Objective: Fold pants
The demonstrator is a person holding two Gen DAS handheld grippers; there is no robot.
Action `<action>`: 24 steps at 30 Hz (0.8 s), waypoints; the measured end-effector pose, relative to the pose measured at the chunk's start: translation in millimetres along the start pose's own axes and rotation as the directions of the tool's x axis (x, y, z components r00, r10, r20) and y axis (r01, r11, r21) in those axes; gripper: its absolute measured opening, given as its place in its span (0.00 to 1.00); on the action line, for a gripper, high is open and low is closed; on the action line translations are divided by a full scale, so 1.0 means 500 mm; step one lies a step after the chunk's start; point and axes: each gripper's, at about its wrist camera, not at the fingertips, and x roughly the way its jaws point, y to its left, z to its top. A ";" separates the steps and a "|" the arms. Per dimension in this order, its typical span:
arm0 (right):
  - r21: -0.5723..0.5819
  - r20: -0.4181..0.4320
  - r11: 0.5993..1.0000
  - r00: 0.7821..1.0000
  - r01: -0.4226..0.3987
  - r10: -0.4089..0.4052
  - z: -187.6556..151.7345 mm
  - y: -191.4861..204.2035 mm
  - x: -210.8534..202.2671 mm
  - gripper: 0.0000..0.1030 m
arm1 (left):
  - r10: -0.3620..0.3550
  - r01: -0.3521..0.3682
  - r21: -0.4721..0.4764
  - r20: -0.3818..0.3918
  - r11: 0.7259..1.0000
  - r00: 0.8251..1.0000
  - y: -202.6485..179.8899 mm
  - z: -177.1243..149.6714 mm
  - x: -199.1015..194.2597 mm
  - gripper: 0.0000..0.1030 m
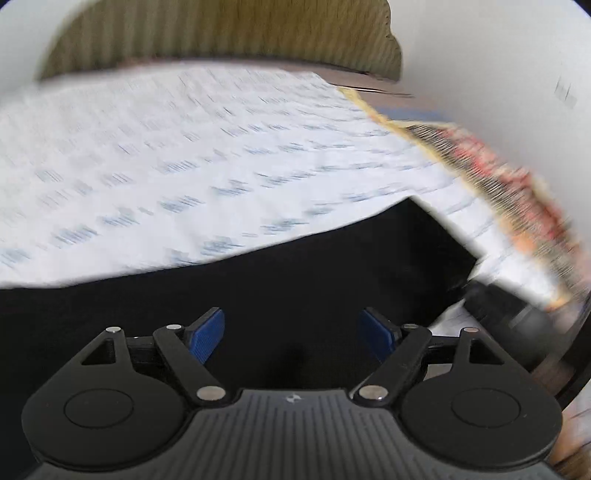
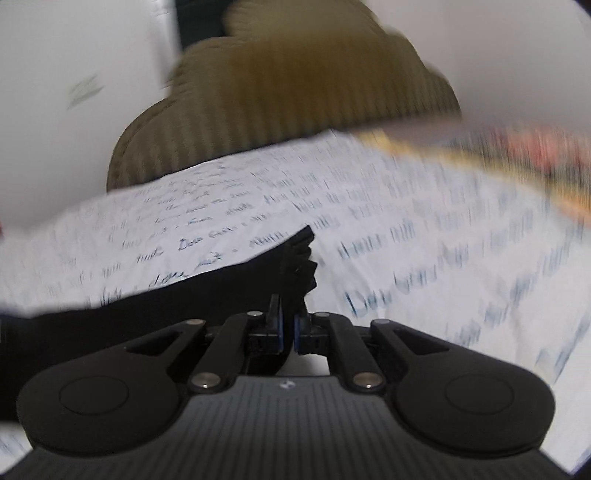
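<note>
black pants on a printed sheet, one gripper open and one pinched shut

left wrist view: the left gripper (image 1: 293, 338) fills the bottom of the frame, its blue pads wide apart with nothing between them. the black pants (image 1: 258, 288) stretch across the lower half, ending in a squared corner at centre right. they lie on a white sheet (image 1: 184, 147) printed with blue writing. an olive ribbed headboard (image 1: 221, 33) runs along the top, and a patterned red and yellow cloth (image 1: 498, 177) edges the right. the picture is blurred.

right wrist view: the right gripper (image 2: 289, 326) sits bottom centre, its pads drawn nearly together. the gathered end of the pants reaches up the centre just beyond them, but whether cloth is pinched is hard to tell. to fold well, confirm that pinch first, then have the open gripper take the matching corner so both edges lift evenly.
</note>
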 end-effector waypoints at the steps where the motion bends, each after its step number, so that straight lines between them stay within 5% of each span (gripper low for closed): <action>1: -0.056 0.014 0.998 1.000 0.009 -0.008 0.001 0.018 -0.006 0.06 | -0.059 0.058 -0.052 -0.024 0.997 0.998 0.003 0.013 0.008 0.78; 4: -0.184 0.049 0.983 0.999 0.024 -0.016 -0.001 0.064 -0.026 0.06 | -0.170 0.161 -0.155 -0.049 0.975 0.984 -0.004 0.039 0.035 0.79; 13: -0.399 0.104 0.917 0.994 0.016 0.028 -0.016 0.164 -0.054 0.06 | -0.173 0.161 -0.170 -0.060 0.972 0.983 -0.054 0.065 0.091 0.83; 24: -0.545 0.133 0.838 0.989 0.024 0.058 -0.055 0.220 -0.077 0.06 | -0.163 0.161 -0.284 0.017 0.945 0.987 -0.011 0.059 0.101 0.79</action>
